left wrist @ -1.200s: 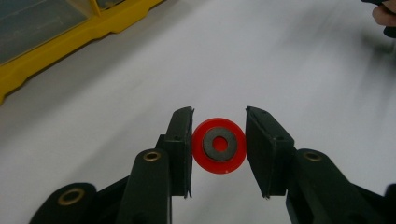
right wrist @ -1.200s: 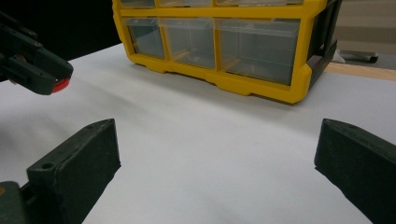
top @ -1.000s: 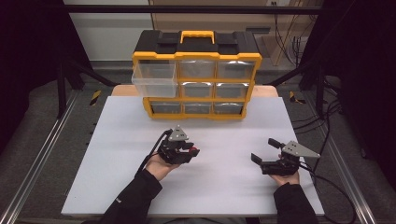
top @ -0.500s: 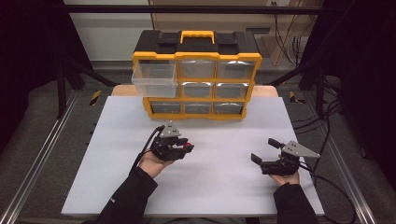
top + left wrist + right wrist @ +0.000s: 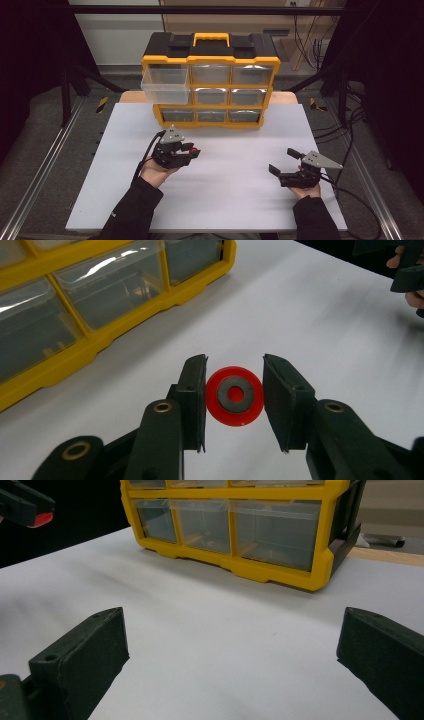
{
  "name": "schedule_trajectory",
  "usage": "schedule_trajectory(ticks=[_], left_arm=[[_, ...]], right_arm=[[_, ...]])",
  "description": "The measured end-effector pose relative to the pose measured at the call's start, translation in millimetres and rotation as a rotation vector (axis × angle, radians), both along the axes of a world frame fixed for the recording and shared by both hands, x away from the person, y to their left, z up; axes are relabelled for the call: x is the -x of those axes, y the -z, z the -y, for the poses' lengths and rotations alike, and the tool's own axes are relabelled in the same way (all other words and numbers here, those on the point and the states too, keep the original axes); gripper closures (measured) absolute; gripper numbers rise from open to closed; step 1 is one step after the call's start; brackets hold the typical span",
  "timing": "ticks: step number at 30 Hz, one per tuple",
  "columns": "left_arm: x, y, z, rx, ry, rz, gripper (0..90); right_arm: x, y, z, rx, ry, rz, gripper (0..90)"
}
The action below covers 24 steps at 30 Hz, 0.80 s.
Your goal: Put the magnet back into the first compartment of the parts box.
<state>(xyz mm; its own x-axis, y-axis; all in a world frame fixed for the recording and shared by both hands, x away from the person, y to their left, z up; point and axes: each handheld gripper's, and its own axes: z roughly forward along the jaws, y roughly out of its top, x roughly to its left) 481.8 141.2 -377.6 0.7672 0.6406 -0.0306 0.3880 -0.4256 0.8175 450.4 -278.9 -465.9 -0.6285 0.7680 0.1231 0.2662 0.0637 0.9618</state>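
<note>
My left gripper (image 5: 192, 150) hangs left of centre over the white table (image 5: 225, 200), in a hand that comes from the bottom. It is shut on a small red disc (image 5: 234, 395) with a dark ring in its middle, and both pads touch the disc's edges. The disc's red (image 5: 194, 150) shows at the jaw tips from above. My right gripper (image 5: 283, 160) rests low at the right, open, with only bare table between its fingers (image 5: 80, 650). A yellow drawer cabinet (image 5: 210, 85) stands at the back; its top-left clear drawer (image 5: 165, 85) is pulled out.
The cabinet's lower clear drawers (image 5: 100, 300) lie close ahead and left of my left gripper, and its bottom row (image 5: 240, 535) faces my right gripper. Metal rails (image 5: 45, 165) and cables (image 5: 350, 130) flank the table. The left gripper (image 5: 25, 505) appears at the upper left of the right gripper view.
My left gripper, still holding the red disc, has risen and shifted left and toward the cabinet. The right gripper has stayed where it was.
</note>
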Motion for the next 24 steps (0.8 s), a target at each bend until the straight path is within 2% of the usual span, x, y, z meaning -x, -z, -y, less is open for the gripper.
schedule_trajectory(ticks=[17, 24], left_arm=[[0.4, -17.5, -23.3, 0.026, -0.050, 0.035, 62.2], [0.2, -22.1, -30.4, 0.024, -0.070, 0.041, 62.3]], right_arm=[[0.1, 0.0, -0.2, -0.005, -0.002, -0.001, 0.4], [0.2, -0.1, 0.0, -0.005, -0.003, -0.003, 0.4]])
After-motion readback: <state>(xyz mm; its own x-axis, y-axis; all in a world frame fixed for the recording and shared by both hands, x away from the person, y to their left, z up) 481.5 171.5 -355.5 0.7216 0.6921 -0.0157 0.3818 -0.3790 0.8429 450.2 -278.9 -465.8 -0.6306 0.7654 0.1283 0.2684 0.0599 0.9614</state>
